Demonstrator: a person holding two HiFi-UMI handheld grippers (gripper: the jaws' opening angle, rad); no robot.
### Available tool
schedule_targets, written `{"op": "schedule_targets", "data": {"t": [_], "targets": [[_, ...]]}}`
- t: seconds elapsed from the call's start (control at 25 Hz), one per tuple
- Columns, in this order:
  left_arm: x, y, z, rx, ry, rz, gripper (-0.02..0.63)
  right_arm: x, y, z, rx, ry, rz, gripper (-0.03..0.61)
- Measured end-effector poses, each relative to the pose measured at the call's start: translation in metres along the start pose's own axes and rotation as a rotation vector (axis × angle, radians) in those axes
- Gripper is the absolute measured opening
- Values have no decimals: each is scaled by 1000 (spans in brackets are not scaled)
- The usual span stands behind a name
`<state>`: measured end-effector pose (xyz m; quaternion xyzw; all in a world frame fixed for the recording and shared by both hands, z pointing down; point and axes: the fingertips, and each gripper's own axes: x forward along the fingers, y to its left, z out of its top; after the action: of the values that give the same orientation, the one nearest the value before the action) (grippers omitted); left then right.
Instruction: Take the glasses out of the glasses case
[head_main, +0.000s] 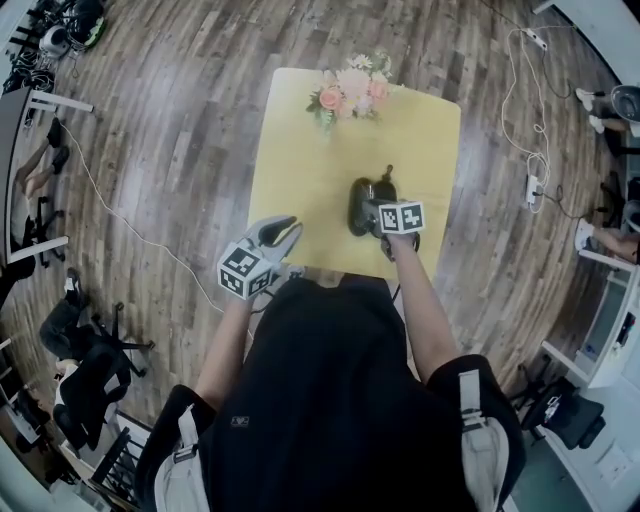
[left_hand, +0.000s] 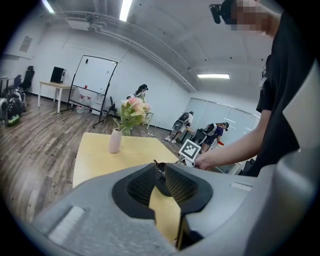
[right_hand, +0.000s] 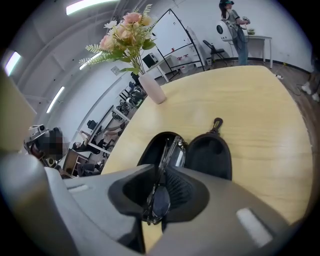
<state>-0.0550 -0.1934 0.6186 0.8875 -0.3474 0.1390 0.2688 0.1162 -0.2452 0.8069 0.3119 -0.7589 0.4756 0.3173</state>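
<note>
On the yellow table (head_main: 300, 170) a black glasses case (head_main: 358, 208) lies open, its two halves spread flat (right_hand: 210, 152). The glasses (right_hand: 172, 152) stand on edge, partly lifted from the case's left half. My right gripper (right_hand: 159, 192) is shut on their near lens and frame; in the head view it (head_main: 377, 212) sits over the case. My left gripper (head_main: 284, 230) hovers at the table's near left corner, apart from the case. Its jaws (left_hand: 159, 182) are narrowly open with nothing between them, and the case (left_hand: 160, 172) shows through the gap.
A white vase of pink flowers (head_main: 350, 88) stands at the table's far edge (right_hand: 152, 90). Wooden floor surrounds the table, with cables and a power strip (head_main: 533, 185) to the right, chairs (head_main: 85, 345) to the left, and people and a whiteboard (left_hand: 92, 82) farther off.
</note>
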Motion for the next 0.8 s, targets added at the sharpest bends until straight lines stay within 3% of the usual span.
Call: {"op": "schedule_targets", "data": {"t": [0.28, 0.8], "targets": [[1, 1, 2, 9, -3, -1, 72, -1, 2, 1, 20, -8, 7, 21], [18, -11, 18, 52, 7, -46, 72, -22, -4, 2, 49, -52, 13, 18]]}}
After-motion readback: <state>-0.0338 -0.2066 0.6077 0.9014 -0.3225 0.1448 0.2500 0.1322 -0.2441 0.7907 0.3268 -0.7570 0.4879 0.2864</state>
